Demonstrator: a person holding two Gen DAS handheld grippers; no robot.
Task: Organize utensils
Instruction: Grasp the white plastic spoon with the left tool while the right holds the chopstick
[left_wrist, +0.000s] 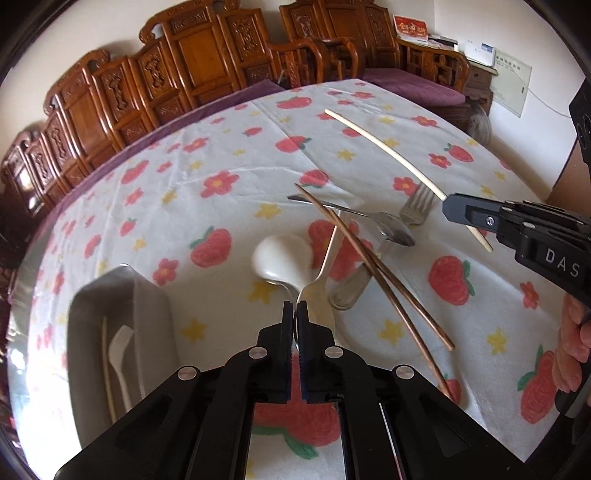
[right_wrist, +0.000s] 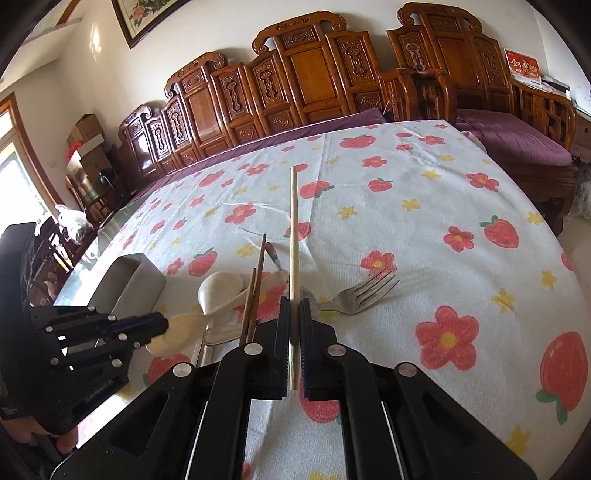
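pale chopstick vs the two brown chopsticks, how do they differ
The pale chopstick is cream and single; the brown chopsticks are dark reddish and paired. The pale chopstick is clamped in the right gripper, pointing out over the cloth, while the brown chopsticks lie loose on the table, crossing a metal spoon. All are long, thin sticks.

White tablecloth (right_wrist: 424, 229): printed with red strawberries, red flowers with yellow centres, and small yellow stars. Pale cream chopstick (right_wrist: 294, 229): plain. Pair of reddish-brown chopsticks (left_wrist: 373, 266): plain. White ceramic soup spoon (left_wrist: 280, 256): unpatterned. Silver metal fork (right_wrist: 364, 293): bare metal. Grey rectangular holder (left_wrist: 122, 314): plain. Carved wooden bench (right_wrist: 295, 85): orange-brown, purple cushion.
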